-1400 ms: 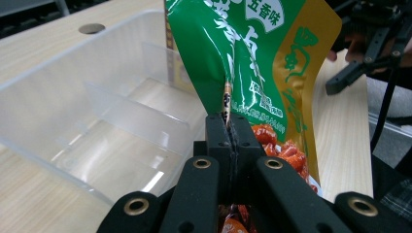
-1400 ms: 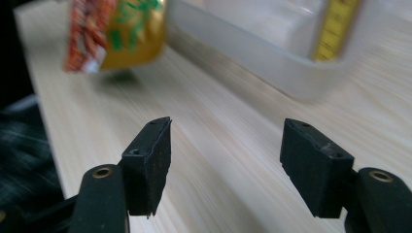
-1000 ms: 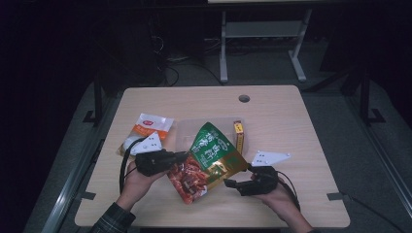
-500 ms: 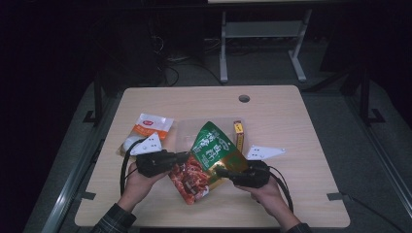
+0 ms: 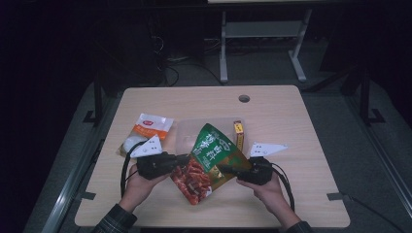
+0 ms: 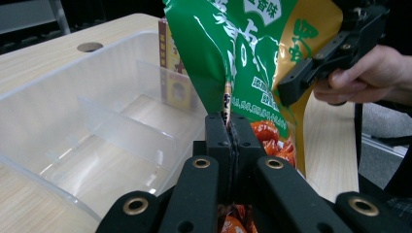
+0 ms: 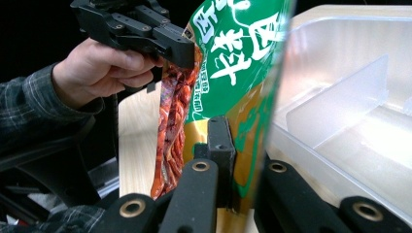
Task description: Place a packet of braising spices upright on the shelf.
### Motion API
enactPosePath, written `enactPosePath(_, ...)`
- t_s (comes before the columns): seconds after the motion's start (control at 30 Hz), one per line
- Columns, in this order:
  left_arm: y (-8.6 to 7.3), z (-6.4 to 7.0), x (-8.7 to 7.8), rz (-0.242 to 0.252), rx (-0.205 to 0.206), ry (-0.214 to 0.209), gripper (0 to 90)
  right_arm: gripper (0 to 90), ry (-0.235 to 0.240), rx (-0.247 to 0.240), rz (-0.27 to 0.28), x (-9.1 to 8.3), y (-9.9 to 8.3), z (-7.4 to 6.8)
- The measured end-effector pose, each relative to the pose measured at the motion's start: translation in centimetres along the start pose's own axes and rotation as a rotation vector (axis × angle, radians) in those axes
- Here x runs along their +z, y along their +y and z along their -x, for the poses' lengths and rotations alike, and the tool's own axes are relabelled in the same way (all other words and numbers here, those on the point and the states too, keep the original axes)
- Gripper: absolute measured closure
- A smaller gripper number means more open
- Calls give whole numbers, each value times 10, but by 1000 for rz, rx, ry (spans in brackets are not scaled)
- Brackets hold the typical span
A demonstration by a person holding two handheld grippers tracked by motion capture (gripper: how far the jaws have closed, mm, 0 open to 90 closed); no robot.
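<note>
Held just in front of the clear bin [image 5: 194, 127], the bag [image 5: 213, 154] is pinched at opposite edges by both hand-held grippers [image 5: 187, 159] [image 5: 224, 169], so uneven pulling could tear it free.

Dim lab: bare desk [image 5: 282, 116], cables [image 5: 184, 58], metal stand [image 5: 262, 34].

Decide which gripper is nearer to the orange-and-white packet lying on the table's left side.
Left. The left gripper, clamped on the green bag's edge, sits just beside and below the orange-and-white packet. The right gripper grips the bag's far side, with the bag between it and the packet.
</note>
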State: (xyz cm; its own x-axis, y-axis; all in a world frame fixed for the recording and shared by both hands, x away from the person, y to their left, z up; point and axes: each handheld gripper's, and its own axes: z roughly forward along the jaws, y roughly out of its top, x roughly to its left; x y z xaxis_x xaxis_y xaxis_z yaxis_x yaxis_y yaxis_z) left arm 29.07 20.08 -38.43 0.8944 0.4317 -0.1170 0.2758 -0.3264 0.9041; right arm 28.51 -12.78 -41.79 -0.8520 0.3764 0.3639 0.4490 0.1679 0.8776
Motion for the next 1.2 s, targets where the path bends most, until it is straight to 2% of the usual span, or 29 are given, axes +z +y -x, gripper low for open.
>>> enactPosePath(0.1, -2, 1, -2, -8, 9, 2, 887, 891, 13, 4, -12, 0, 3, 1)
enactPosePath(0.17, -3, 3, -3, -28, 29, 12, 882, 893, 18, -6, -29, -1, 6, 0)
enactPosePath(0.23, -5, 4, -3, -58, 49, 26, 869, 894, 14, -40, -45, -3, 10, 0)
enactPosePath(0.33, -8, 5, -3, -88, 54, 45, 845, 896, 14, -72, -69, -4, 14, -1)
enactPosePath(0.37, -9, 4, -4, -91, 52, 54, 829, 896, 19, -74, -75, -4, 15, -1)
enactPosePath(0.43, -11, 1, -9, -82, 18, 44, 814, 896, 37, -93, -87, -4, 17, -1)
enactPosePath(0.5, -14, -1, -14, -92, 8, 62, 731, 896, 49, -104, -92, -3, 18, -2)
enactPosePath(0.63, -20, -2, -22, -101, -23, 65, 600, 896, 71, -128, -101, -2, 23, -4)
enactPosePath(0.73, -29, 1, -27, -128, -20, 94, 490, 896, 86, -140, -98, -2, 28, -7)
enactPosePath(0.87, -40, 4, -32, -152, -48, 101, 409, 897, 91, -140, -89, -3, 33, -8)
enactPosePath(0.97, -48, 5, -32, -179, -70, 94, 389, 898, 99, -139, -74, -7, 42, -10)
enactPosePath(1.1, -52, 5, -29, -207, -60, 87, 350, 897, 110, -148, -51, -13, 50, -12)
enactPosePath(1.2, -54, 5, -26, -203, -65, 94, 333, 897, 108, -155, -38, -17, 56, -14)
